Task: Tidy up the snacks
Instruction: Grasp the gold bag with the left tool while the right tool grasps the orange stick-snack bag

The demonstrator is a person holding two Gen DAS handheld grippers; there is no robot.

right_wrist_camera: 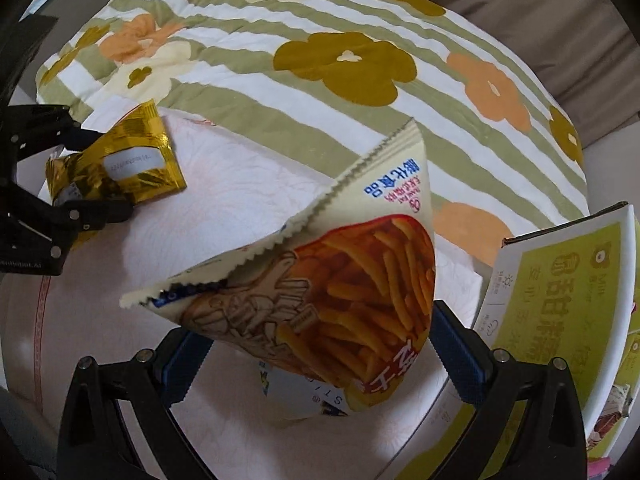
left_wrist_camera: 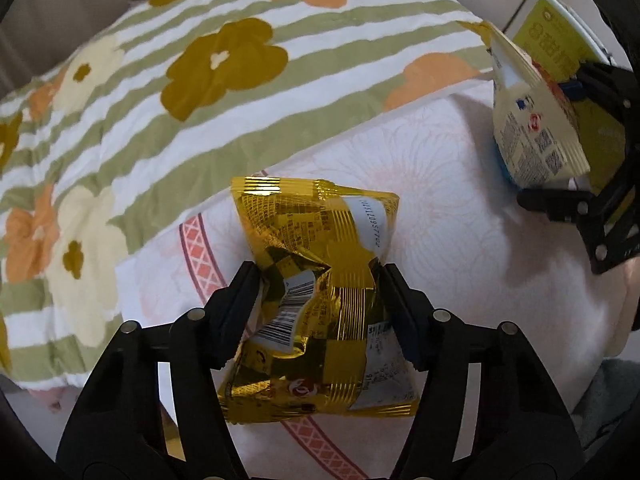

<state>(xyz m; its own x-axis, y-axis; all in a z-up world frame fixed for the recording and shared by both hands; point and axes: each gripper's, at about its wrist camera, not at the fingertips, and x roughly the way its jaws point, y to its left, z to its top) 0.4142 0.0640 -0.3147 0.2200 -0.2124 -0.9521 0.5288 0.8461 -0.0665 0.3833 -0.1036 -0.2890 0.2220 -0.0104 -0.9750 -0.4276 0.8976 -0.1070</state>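
My left gripper (left_wrist_camera: 316, 280) is shut on a crumpled gold foil snack bag (left_wrist_camera: 316, 272) and holds it over a pale pink patterned sheet (left_wrist_camera: 460, 248). The same gold bag (right_wrist_camera: 132, 160) and left gripper (right_wrist_camera: 102, 168) show at the left of the right wrist view. My right gripper (right_wrist_camera: 316, 344) is shut on a cream bag of fry-shaped sticks (right_wrist_camera: 344, 280), its serrated edge pointing away. In the left wrist view this cream bag (left_wrist_camera: 532, 120) hangs in the right gripper (left_wrist_camera: 548, 140) at the upper right.
A green-striped quilt with orange and brown flowers (left_wrist_camera: 200, 80) lies beyond the pink sheet, and shows in the right wrist view (right_wrist_camera: 320, 60). A yellow-green cardboard box (right_wrist_camera: 568, 300) stands open at the right, behind the cream bag in the left wrist view (left_wrist_camera: 556, 28).
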